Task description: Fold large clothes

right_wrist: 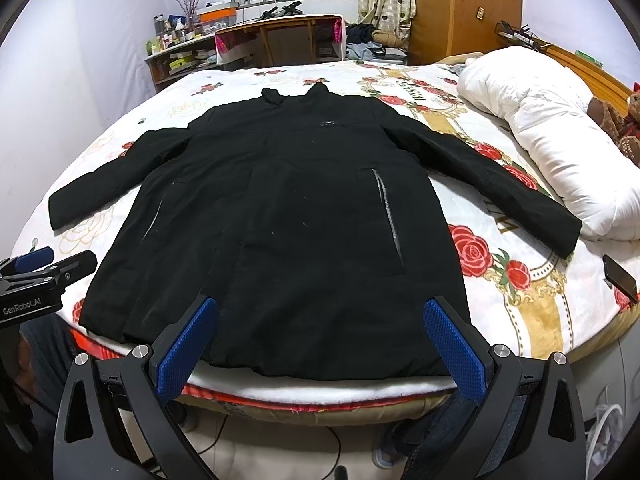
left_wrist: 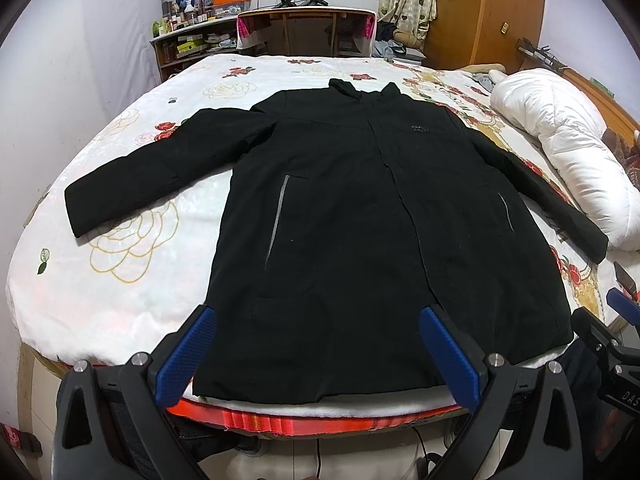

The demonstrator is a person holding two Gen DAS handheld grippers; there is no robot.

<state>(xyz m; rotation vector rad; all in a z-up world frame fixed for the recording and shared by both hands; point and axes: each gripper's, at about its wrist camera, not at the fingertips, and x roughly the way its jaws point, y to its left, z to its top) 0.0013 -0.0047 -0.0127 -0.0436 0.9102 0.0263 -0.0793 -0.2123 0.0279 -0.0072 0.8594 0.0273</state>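
Lengthwise, black coat [left_wrist: 340,220] lies flat on floral bed [left_wrist: 140,280], collar far, hem near; left gripper [left_wrist: 318,356] and right gripper [right_wrist: 320,350] spread wide, holding nothing.

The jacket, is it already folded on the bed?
No, the jacket lies flat on the bed with both sleeves spread out to the sides.

A home bedroom is showing: a rose-print bed [left_wrist: 132,240] filling the centre, white duvet [right_wrist: 560,152] lying right, wardrobe [right_wrist: 464,8] standing upper right.
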